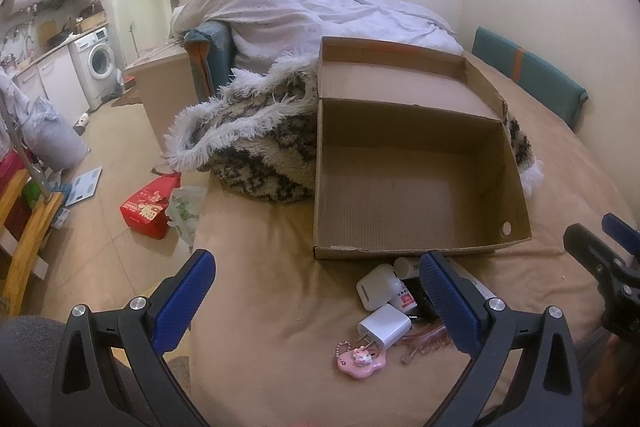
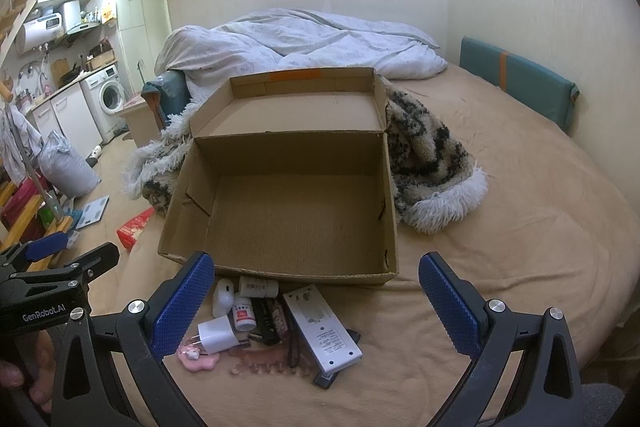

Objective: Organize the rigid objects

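Lot: empty brown cardboard box at frame centre, small rigid items including a white plug-in charger heaped below it on the bed; both claws, left claw and right claw, spread and holding nothing; advised lifting outermost pieces first.

"GenRobot.AI" stands in white letters on the black body of the left tongs, at nine o'clock in the right wrist view. The red-and-white label on the small bottle and the print on the white remote are too small to read.
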Tool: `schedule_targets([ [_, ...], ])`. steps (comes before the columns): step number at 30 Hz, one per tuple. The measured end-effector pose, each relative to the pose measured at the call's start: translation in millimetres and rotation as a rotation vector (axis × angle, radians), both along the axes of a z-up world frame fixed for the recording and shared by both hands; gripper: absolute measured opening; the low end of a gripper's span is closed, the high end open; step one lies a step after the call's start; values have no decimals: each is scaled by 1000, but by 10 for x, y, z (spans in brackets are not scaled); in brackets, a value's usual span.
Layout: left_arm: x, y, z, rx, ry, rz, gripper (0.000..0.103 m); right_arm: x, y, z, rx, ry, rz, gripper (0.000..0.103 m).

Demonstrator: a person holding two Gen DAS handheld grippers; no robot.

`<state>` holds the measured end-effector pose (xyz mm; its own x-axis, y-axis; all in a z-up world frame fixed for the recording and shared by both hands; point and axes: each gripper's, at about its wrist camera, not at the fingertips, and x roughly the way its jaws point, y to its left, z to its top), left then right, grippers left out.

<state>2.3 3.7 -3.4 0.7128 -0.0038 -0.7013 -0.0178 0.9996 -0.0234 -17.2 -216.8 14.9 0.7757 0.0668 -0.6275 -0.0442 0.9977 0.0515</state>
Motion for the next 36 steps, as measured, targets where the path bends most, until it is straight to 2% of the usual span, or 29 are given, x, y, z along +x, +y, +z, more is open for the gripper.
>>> schedule_targets([
  [36,0,-48,13,5,2,-6,102,8,-15,-39,-4,11,-3,103],
])
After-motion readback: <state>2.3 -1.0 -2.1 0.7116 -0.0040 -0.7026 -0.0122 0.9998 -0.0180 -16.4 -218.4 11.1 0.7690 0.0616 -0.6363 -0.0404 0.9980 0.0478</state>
